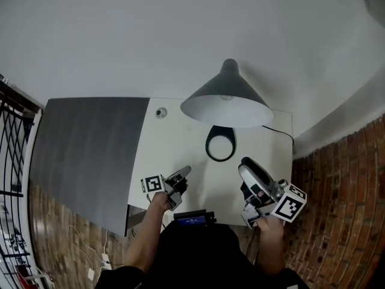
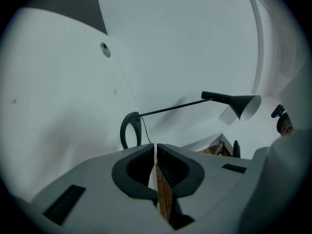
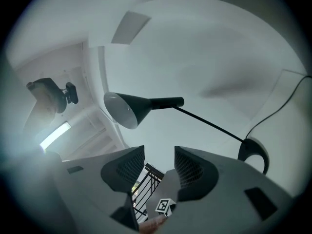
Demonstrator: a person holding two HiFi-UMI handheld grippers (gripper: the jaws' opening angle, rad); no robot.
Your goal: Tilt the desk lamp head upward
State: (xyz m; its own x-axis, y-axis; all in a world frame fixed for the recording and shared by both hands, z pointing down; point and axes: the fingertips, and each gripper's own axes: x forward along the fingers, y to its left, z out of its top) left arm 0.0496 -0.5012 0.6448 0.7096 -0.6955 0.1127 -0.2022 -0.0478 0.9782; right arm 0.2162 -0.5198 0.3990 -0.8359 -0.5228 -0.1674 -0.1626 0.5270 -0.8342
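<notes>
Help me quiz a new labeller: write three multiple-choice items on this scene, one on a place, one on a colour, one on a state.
1. Where does the lamp's ring base stand? A on the floor; B on the white desk; C on a chair.
2. What colour is the outside of the lamp shade? A dark grey; B red; C yellow.
3. How do the right gripper's jaws stand? A shut on the lamp arm; B shut on a cable; C apart, gripping nothing.
Answers: 1 B: the head view shows it on the desk top. 2 A: it looks dark in every view. 3 C: the right gripper view shows an open gap.
</notes>
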